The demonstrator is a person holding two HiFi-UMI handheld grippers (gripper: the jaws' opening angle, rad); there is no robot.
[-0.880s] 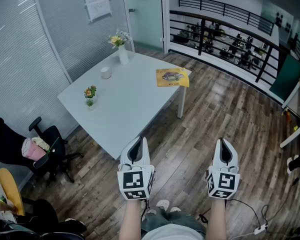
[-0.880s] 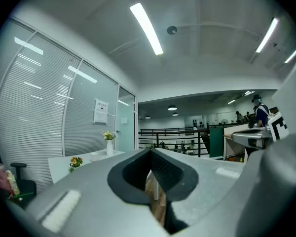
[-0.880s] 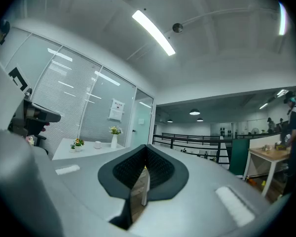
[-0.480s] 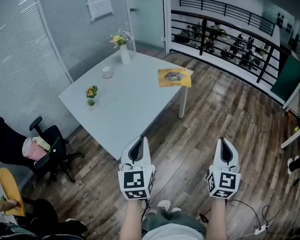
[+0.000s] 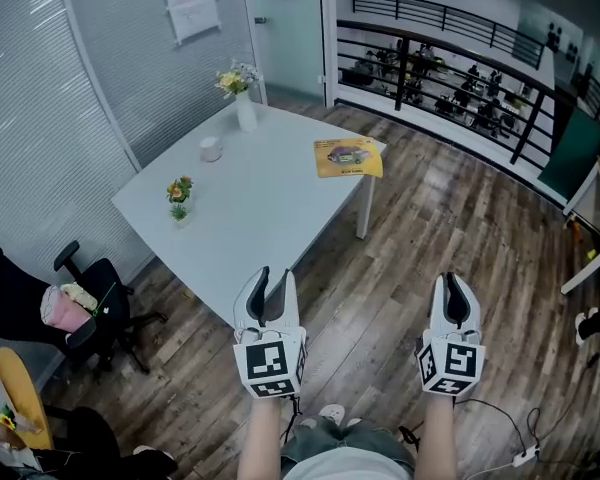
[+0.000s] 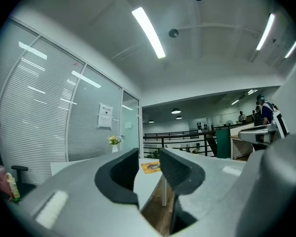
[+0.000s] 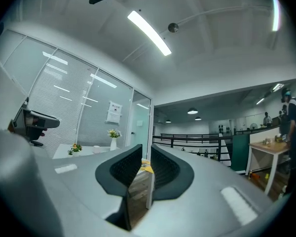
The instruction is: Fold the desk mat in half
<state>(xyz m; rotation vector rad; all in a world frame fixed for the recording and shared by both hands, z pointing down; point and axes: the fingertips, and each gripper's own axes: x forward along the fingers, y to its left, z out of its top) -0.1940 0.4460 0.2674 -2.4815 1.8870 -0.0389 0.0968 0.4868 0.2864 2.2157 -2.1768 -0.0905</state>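
The desk mat [image 5: 348,157] is a yellow printed sheet lying flat at the far right corner of the white table [image 5: 260,218]. Both grippers hang level over the wooden floor on the near side of the table, well short of the mat. My left gripper [image 5: 269,286] is open, with nothing between its fingers. My right gripper [image 5: 451,290] is shut and empty. In the left gripper view the mat [image 6: 150,168] shows far off through the left gripper's [image 6: 147,157] gap. The right gripper view shows a sliver of the mat [image 7: 146,168] past the right gripper [image 7: 147,154].
A white vase with flowers [image 5: 242,93], a small cup [image 5: 211,148] and a little potted plant [image 5: 180,196] stand on the table's left half. A black office chair [image 5: 50,303] sits at the left. A black railing [image 5: 450,58] runs behind. A cable and power strip [image 5: 520,458] lie at the lower right.
The left gripper's jaws have opened; they were together in the earlier frames. Both hands stay in place and the right gripper looks the same.
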